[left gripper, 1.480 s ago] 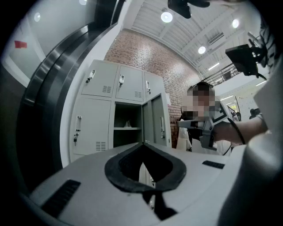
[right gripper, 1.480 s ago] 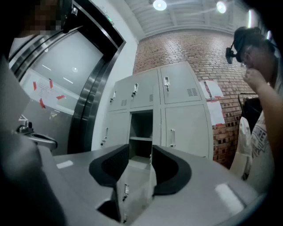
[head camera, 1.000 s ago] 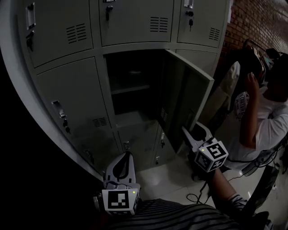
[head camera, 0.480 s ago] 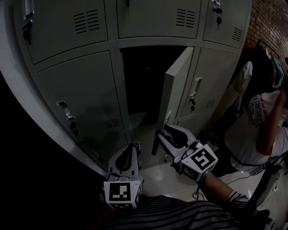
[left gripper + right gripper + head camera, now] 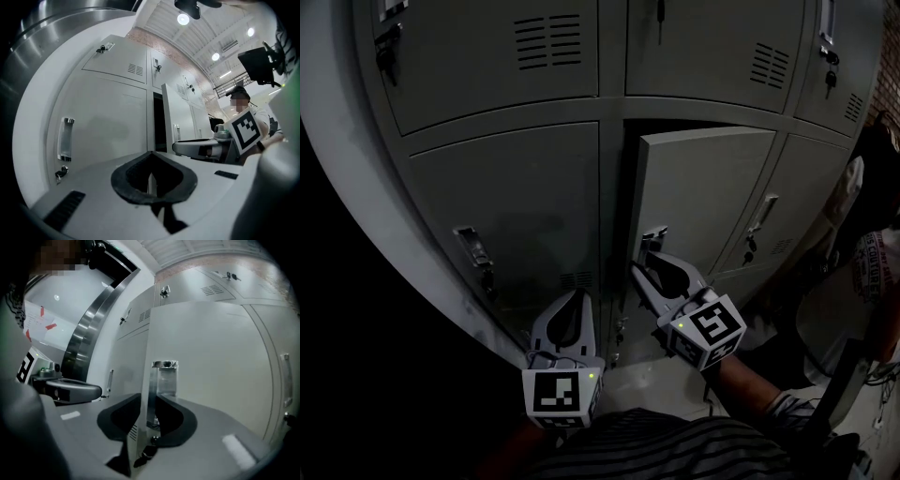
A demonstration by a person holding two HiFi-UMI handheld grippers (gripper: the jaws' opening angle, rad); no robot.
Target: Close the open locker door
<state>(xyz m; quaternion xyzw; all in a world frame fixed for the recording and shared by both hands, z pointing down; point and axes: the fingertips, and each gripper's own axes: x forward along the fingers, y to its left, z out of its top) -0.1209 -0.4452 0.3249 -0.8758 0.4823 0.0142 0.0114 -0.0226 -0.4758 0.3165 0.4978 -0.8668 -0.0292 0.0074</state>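
Fingers (image 5: 119,420) of right gripper (image 5: 148,398) closing astride locker door (image 5: 703,192); grey lockers (image 5: 511,187)

Left gripper (image 5: 578,296) low, jaws together, empty; right gripper (image 5: 643,259) forward, jaws closing astride locker door (image 5: 703,187) edge.

The locker door (image 5: 703,192), its edge between the closing jaws of the right gripper (image 5: 649,258), hides most of the compartment beyond, and a person (image 5: 874,267) right of that gripper is cut off.
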